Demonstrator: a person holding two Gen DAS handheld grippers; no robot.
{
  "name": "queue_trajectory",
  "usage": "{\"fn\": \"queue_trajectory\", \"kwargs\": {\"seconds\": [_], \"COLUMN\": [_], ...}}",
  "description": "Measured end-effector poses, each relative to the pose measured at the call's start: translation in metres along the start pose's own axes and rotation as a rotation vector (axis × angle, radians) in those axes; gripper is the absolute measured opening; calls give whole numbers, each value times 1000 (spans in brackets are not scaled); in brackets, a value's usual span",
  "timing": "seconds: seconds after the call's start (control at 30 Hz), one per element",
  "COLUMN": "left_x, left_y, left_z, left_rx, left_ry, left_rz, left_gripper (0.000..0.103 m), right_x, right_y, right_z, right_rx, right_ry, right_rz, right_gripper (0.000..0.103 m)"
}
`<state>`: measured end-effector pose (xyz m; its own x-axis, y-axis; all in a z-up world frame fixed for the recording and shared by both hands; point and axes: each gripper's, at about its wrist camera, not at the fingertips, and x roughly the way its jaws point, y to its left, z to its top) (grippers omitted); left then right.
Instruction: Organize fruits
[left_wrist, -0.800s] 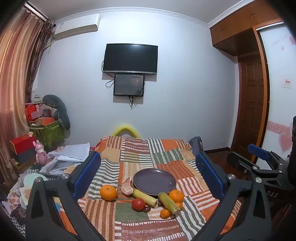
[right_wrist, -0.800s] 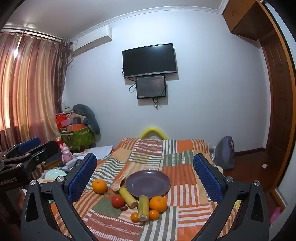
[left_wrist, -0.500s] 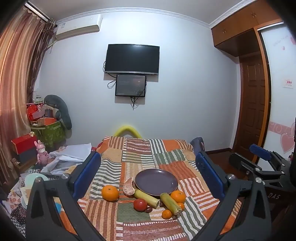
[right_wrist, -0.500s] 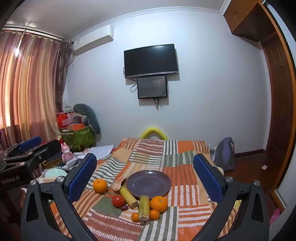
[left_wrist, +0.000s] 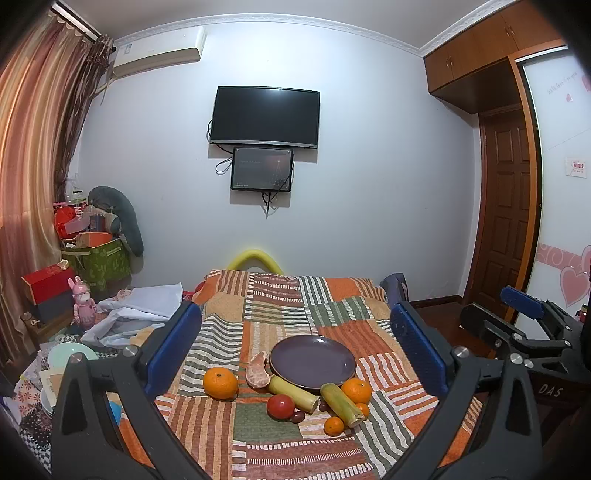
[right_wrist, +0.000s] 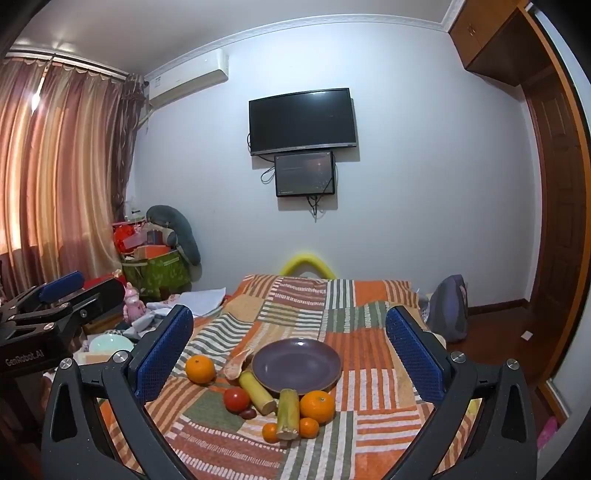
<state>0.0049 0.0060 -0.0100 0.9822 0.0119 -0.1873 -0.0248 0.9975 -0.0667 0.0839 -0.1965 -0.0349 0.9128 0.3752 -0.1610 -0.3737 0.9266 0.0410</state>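
Purple plate sits empty mid-bed on the patchwork bedspread, fruit scattered along its near rim, so sorting is probably not started. Big orange lies alone to the left, apart from the rest. Peeled citrus piece touches or nearly touches the plate's left edge. Two yellow-green cane stalks angle toward the plate, their far ends at or under its rim; can't tell which. Tomato sits in front of the left stalk with a small dark fruit beside it. Second orange sits right of the stalks, and small mandarins are nearest the camera.

Left gripper has jaws fully spread, nothing between the blue pads, aimed slightly down at the pile. Right gripper is the same: wide apart, empty, well back from the fruit. Both look staged for a first pick; the plate is the likely drop spot.

View differences: the left wrist view shows the right gripper's body at the right edge and the heart-decorated wardrobe. The right wrist view shows the left gripper from the side at the left edge, more curtain, and two small mandarins either side of the stalk end, clearer than in the left view.
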Motion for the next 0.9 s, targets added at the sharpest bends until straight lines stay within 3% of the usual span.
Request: {"fn": "queue_trajectory", "kwargs": {"seconds": [0.9], "left_x": [0], "left_y": [-1], "left_z": [0], "left_rx": [5], "left_ry": [-1], "left_rz": [-4], "left_gripper": [103], "right_x": [-1], "right_y": [-1], "right_z": [2], "right_rx": [10], "right_ry": [-4], "right_rz": [2], "right_gripper": [103]}}
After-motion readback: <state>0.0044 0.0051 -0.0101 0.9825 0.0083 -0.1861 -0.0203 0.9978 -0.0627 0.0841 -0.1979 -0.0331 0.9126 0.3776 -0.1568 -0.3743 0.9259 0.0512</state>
